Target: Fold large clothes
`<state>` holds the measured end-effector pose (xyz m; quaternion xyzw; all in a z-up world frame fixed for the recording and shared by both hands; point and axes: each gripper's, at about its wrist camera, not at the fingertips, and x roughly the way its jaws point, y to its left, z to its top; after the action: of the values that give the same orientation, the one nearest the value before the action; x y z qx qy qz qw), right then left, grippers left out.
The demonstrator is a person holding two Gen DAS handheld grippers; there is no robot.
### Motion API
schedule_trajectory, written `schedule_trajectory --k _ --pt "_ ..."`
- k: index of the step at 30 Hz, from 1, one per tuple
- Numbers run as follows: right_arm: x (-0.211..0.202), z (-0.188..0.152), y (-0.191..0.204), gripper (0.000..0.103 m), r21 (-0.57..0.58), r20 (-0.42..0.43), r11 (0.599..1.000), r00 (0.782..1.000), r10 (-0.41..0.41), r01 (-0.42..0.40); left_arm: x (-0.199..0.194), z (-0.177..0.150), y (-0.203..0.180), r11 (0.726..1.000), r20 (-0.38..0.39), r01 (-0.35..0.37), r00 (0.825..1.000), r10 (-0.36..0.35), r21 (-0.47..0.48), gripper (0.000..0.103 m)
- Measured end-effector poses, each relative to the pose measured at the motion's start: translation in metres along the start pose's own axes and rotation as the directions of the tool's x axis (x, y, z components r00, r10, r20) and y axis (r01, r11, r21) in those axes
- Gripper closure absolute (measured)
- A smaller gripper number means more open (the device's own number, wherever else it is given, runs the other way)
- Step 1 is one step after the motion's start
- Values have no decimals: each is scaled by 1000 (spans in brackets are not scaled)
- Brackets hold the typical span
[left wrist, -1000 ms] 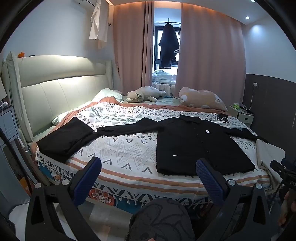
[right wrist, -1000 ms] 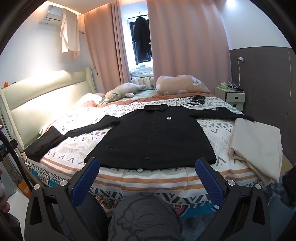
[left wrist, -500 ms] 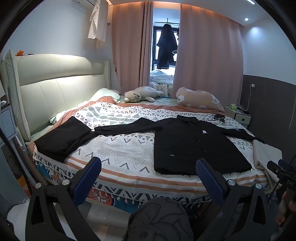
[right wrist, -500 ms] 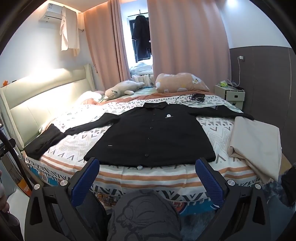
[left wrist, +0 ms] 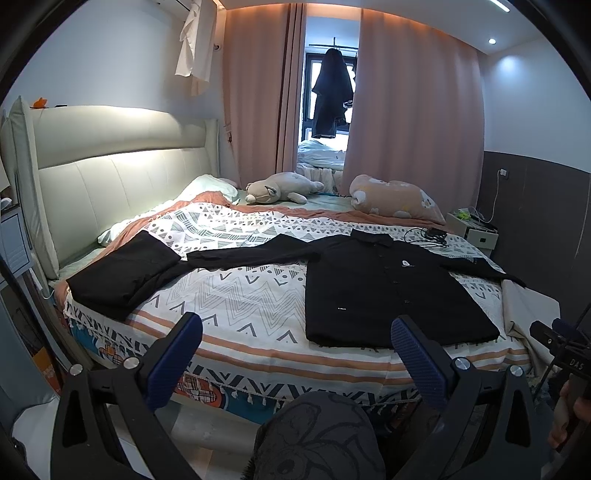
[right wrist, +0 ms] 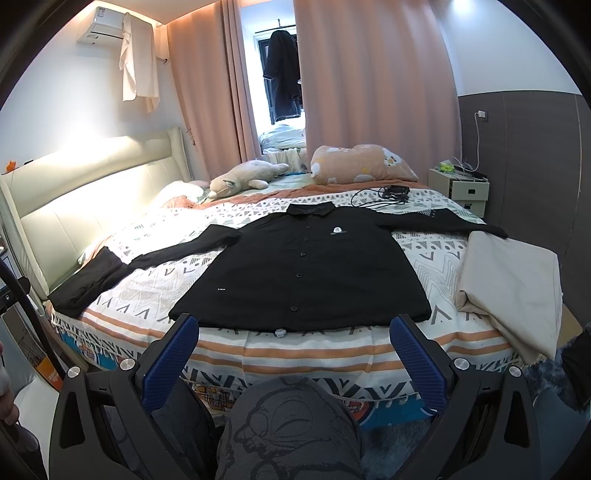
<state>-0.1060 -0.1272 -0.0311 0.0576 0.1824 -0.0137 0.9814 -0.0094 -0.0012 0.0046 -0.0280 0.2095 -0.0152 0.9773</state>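
Still, both claws, left (left wrist: 295,354) & right (right wrist: 293,350), spread wide, empty; black shirt (right wrist: 306,273) hem partly behind fingertips.

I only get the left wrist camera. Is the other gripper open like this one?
Observer: Yes. The right gripper is open, its fingers wide apart and holding nothing.
Operator: What's the pale stuff past the black shirt?
Observer: A folded beige cloth. It lies on the bed's right corner and drapes over the edge.
Operator: And what's that white garment up high hanging from?
Observer: An air conditioner on the wall.
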Motion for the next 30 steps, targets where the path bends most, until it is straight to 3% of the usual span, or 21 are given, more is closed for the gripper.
schedule_trajectory --k 30 --pt "-6 0 1 0 -3 8 1000 1000 -7 7 -4 -4 2 1000 -3 21 1000 -21 -15 0"
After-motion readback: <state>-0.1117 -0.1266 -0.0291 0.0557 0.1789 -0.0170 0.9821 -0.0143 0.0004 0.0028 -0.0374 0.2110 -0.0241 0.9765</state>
